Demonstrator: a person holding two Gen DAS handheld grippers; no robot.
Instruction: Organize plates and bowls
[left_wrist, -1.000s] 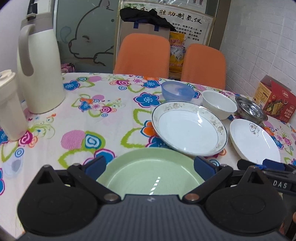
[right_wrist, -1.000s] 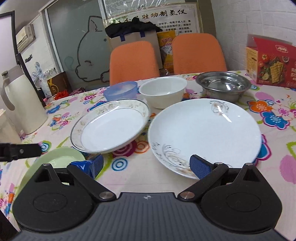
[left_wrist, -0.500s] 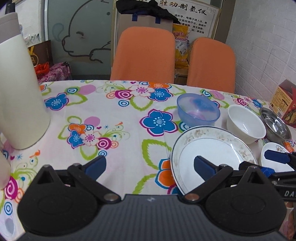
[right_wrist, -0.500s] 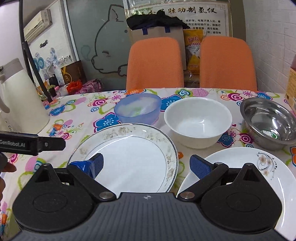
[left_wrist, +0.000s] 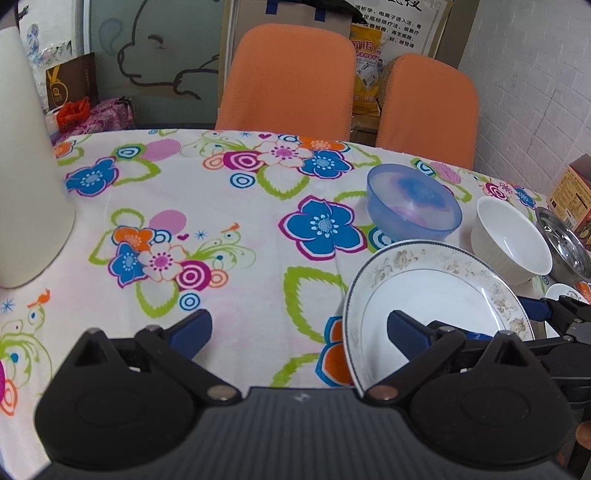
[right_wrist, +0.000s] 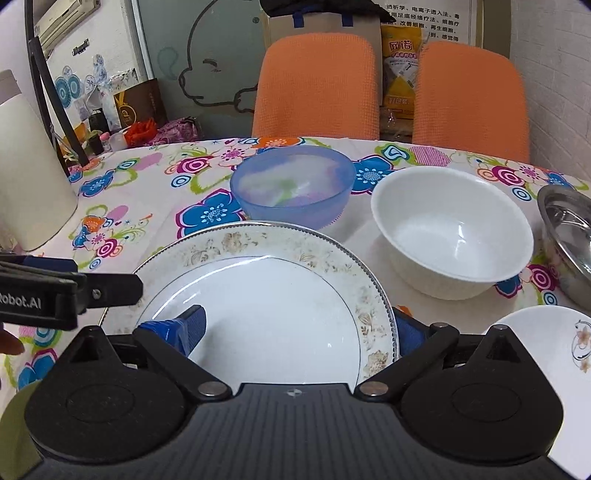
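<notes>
1. Plates and bowls are seen on the counter (left_wrist: 258, 236), which is covered by a flowered cloth.
2. The gilt-rimmed plate (right_wrist: 266, 295) is framed by the right hand-held gripper (right_wrist: 295, 328), whose blue fingers are spread: the left one is seen over the plate's well, the right one just outside its rim.
3. The left hand-held gripper (left_wrist: 299, 328) is held spread above bare cloth, with its right finger over the same plate's left part.
4. Behind the plate, the blue bowl (right_wrist: 291, 184) and the white bowl (right_wrist: 454, 232) are set side by side.
5. The steel bowl (right_wrist: 565, 236) and the small white plate (right_wrist: 554, 354) are cut off at the right edge.
6. Whether any finger touches the plate cannot be told.
7. A green plate (right_wrist: 14, 410) is glimpsed only as a sliver at lower left.
</notes>
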